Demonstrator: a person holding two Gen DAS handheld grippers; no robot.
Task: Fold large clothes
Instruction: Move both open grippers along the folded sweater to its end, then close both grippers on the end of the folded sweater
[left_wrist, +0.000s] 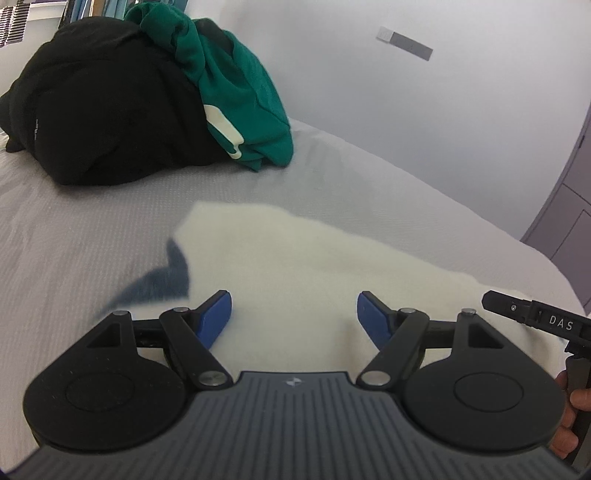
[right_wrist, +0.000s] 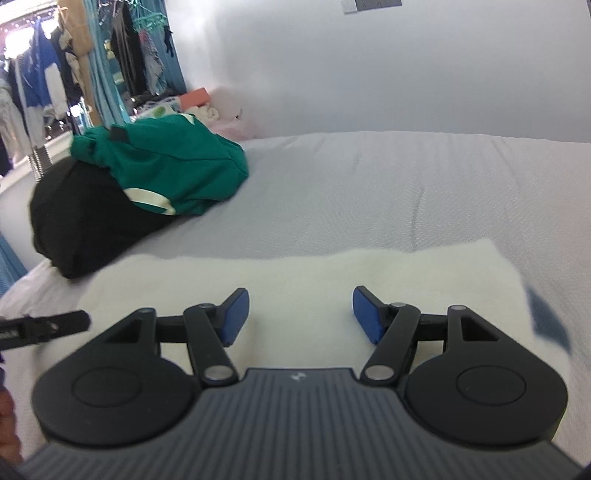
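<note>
1. My left gripper (left_wrist: 294, 317) has its blue pads spread wide with nothing pinched between them. It's hanging over the cream garment (left_wrist: 295, 258), which fills the view right under and ahead of the fingers.
2. Same deal on my right gripper (right_wrist: 300, 314): pads apart, nothing clamped. The cream garment (right_wrist: 295, 273) lies flat directly below and in front of it, far edge running straight across just past the fingertips.
3. There's a dark blue patch (left_wrist: 159, 280) poking out at the garment's left edge in the left view, a bit blurry. A similar blue bit (right_wrist: 546, 321) shows at the right edge in the right view.
4. The other gripper's black tip peeks in from the side in each view, so the two sit side by side over the same piece.
5. Everything rests on a white bed (right_wrist: 369, 184).
6. Further back to the left, well apart from the cream piece, sits a black garment (left_wrist: 103, 110) in a heap with a green garment (left_wrist: 236, 85) draped on top.
7. Behind that, a plain wall (right_wrist: 369, 66) and a rack of hanging clothes (right_wrist: 55, 74).
</note>
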